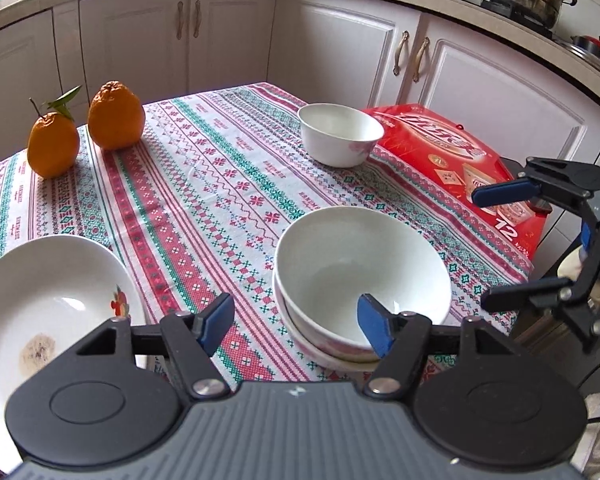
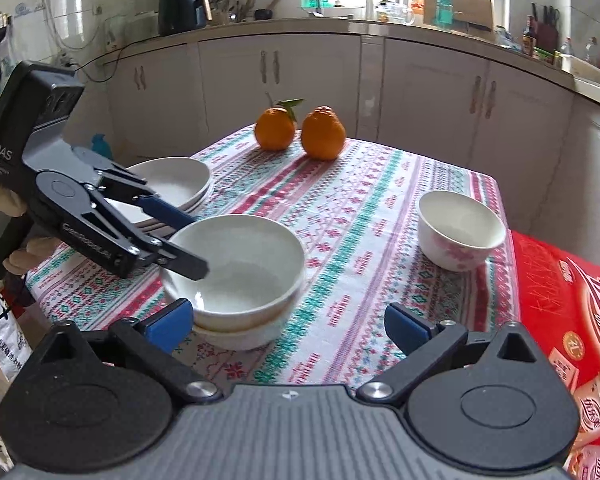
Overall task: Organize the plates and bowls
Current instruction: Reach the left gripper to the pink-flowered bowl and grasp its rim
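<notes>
A stack of white bowls (image 1: 360, 272) (image 2: 236, 272) sits near the front of the patterned tablecloth. A smaller white bowl with pink flowers (image 1: 340, 132) (image 2: 460, 228) stands alone farther back. A stack of white plates (image 1: 40, 308) (image 2: 172, 184) lies at the table's left side. My left gripper (image 1: 296, 320) is open and empty, its fingers just short of the bowl stack's near rim; it also shows in the right wrist view (image 2: 180, 236) above that rim. My right gripper (image 2: 288, 324) is open and empty, close to the stack; it also shows in the left wrist view (image 1: 496, 248).
Two oranges (image 1: 84, 128) (image 2: 300, 132) stand at the table's far corner. A red carton (image 1: 460, 164) (image 2: 572, 320) lies at the table's edge beside the small bowl. White kitchen cabinets (image 1: 220, 40) surround the table.
</notes>
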`<state>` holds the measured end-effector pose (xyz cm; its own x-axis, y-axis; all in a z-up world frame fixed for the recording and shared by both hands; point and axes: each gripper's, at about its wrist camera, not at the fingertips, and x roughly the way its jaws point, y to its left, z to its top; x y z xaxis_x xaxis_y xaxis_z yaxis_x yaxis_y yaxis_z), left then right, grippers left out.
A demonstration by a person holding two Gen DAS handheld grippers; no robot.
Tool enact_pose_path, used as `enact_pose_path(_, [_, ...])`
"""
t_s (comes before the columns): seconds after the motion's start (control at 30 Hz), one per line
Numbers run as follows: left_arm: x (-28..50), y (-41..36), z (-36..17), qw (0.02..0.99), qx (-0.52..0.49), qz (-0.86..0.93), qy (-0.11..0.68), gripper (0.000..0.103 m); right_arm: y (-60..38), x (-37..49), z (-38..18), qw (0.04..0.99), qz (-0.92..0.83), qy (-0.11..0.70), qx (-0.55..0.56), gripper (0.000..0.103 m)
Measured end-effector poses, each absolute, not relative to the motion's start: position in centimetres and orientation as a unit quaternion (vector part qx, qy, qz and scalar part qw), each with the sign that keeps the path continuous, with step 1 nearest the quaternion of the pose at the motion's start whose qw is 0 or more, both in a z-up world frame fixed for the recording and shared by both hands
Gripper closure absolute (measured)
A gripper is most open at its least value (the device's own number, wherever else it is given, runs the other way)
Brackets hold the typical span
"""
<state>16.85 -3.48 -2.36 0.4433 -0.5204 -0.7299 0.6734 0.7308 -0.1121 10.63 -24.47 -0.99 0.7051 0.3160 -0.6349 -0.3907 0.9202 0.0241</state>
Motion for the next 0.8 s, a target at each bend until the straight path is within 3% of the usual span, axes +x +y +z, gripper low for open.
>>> enact_pose_path(0.1, [17.4, -4.1, -1.5, 0.842, 0.11, -0.361, 0.385, 0.035, -25.6, 10.9, -1.0, 0.925, 0.178, 0.331, -0.05, 0.0])
enact_pose_path(0.27, [19.4, -6.9, 0.2, 0.834, 0.135, -0.39, 0.366, 0.023, -27.9, 12.4, -1.4, 0.932, 0.141, 0.332, -0.045, 0.0])
enact_pose_path(0.8, [31.8, -18.9, -1.0, 0.807, 0.157, -0.441, 0.36, 0.02, -33.0, 22.2, -4.6, 0.936, 0.08, 0.337, -0.065, 0.0])
